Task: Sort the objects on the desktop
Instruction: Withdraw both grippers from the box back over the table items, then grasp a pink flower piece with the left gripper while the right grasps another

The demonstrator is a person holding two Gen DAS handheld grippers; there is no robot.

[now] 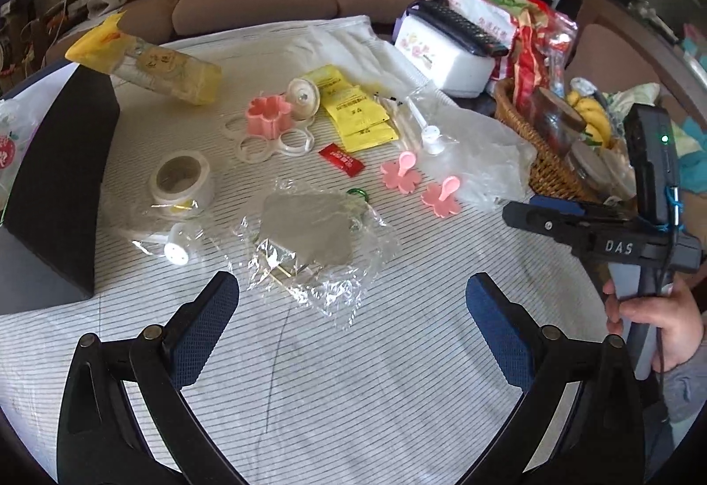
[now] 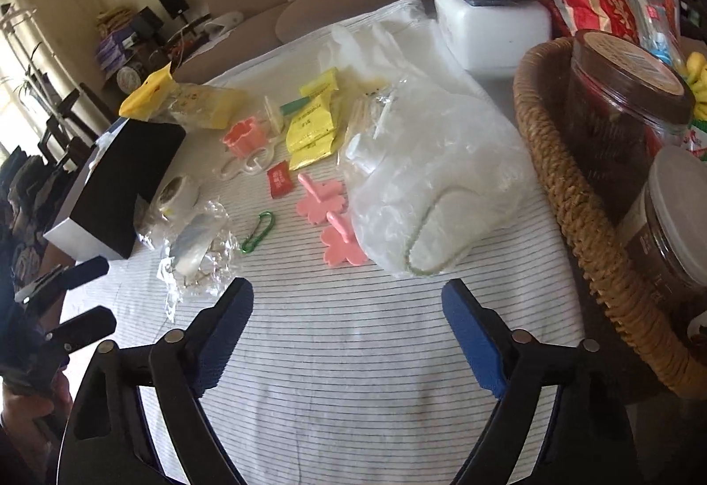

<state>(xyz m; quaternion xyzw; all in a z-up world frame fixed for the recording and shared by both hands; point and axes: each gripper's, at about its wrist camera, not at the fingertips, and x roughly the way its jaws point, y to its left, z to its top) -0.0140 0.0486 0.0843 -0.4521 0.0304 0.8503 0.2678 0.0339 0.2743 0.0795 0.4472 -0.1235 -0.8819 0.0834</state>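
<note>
Small objects lie scattered on the striped tablecloth (image 1: 353, 374): a tape roll (image 1: 181, 180), a pink flower mould (image 1: 267, 116), two pink flower pieces (image 1: 402, 173) (image 1: 442, 197), yellow sachets (image 1: 358, 113), a red sachet (image 1: 341, 160), a crinkled clear wrapper (image 1: 309, 237) and a green carabiner (image 2: 258, 231). My left gripper (image 1: 353, 303) is open and empty, hovering just short of the wrapper. My right gripper (image 2: 347, 308) is open and empty above bare cloth, short of the pink pieces (image 2: 342, 242); it also shows at the right of the left wrist view (image 1: 526, 215).
A black box (image 1: 57, 193) stands at the left edge. A wicker basket (image 2: 570, 193) with jars fills the right side. A white container (image 1: 446, 56) with a remote on top sits at the back. A clear plastic bag (image 2: 433, 184) lies near the basket.
</note>
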